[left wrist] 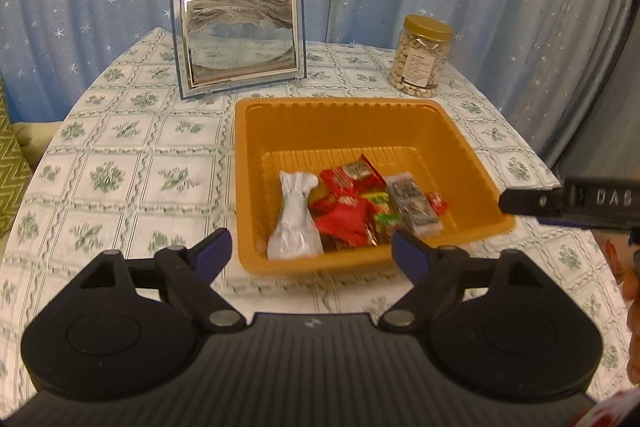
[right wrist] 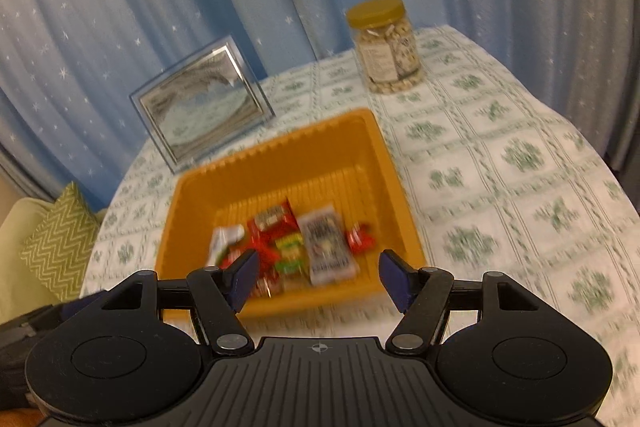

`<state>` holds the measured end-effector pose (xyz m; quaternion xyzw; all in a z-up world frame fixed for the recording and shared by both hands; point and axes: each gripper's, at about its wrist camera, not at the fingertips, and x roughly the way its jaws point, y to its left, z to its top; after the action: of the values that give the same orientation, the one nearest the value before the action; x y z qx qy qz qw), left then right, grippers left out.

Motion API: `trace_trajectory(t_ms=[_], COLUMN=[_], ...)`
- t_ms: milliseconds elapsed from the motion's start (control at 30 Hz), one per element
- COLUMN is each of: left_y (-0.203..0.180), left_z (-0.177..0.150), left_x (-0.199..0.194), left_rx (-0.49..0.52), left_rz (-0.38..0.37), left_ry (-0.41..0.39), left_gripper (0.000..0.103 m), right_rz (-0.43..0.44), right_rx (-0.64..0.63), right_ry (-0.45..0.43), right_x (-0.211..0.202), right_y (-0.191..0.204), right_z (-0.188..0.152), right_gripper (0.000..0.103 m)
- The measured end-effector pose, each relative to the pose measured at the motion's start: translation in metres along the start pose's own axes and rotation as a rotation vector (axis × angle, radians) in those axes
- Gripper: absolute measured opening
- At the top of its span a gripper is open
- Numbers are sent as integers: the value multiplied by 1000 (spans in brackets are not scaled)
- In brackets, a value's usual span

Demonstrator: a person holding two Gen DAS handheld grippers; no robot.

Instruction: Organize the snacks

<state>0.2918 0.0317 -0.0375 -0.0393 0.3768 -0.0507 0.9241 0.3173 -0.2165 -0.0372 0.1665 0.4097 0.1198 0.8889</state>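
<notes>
Green cushion [right wrist: 56, 247]: right wrist only.

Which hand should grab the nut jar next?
Probably right: the nut jar stands behind the orange tray's right corner, on that side, and the right gripper is open and empty.

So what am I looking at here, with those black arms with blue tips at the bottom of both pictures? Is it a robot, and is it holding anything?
No robot: a person holds a pair of hand tongs in each hand, each with a camera looking along its fingers. One picture is from the left tongs, the other from the right tongs. Both stand open and hold nothing. On the table, covered with a flowered cloth, sits an orange tray with wrapped snacks inside: a white packet, red packets and a grey bar. Behind the tray stand a picture frame and a jar of nuts with a gold lid.
</notes>
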Motion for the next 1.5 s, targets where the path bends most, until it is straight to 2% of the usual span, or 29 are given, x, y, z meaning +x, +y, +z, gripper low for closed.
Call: trace_trajectory(t_ms=[67, 200, 500, 800, 1233, 1500], left_y=[-3, -11, -18, -20, -34, -39], left_z=[-7, -23, -55, -81, -107, -117], left_x=[-13, -42, -103, -151, -190, -205], left_rx=[-5, 4, -64, -97, -68, -55], left_rz=[5, 11, 38, 50, 56, 80], left_ry=[-5, -18, -57, -43, -11, -16], left_gripper=[96, 103, 103, 103, 103, 103], right_rz=[-9, -28, -56, -90, -129, -101], right_rx=[-14, -23, -75, -126, -182, -205], right_ry=[8, 21, 7, -7, -31, -32], right_x=[-11, -36, -94, -139, -183, -195], right_y=[1, 4, 12, 19, 31, 47], right_z=[-10, -31, -72, -107, -133, -146], right_gripper=[66, 66, 75, 79, 82, 82])
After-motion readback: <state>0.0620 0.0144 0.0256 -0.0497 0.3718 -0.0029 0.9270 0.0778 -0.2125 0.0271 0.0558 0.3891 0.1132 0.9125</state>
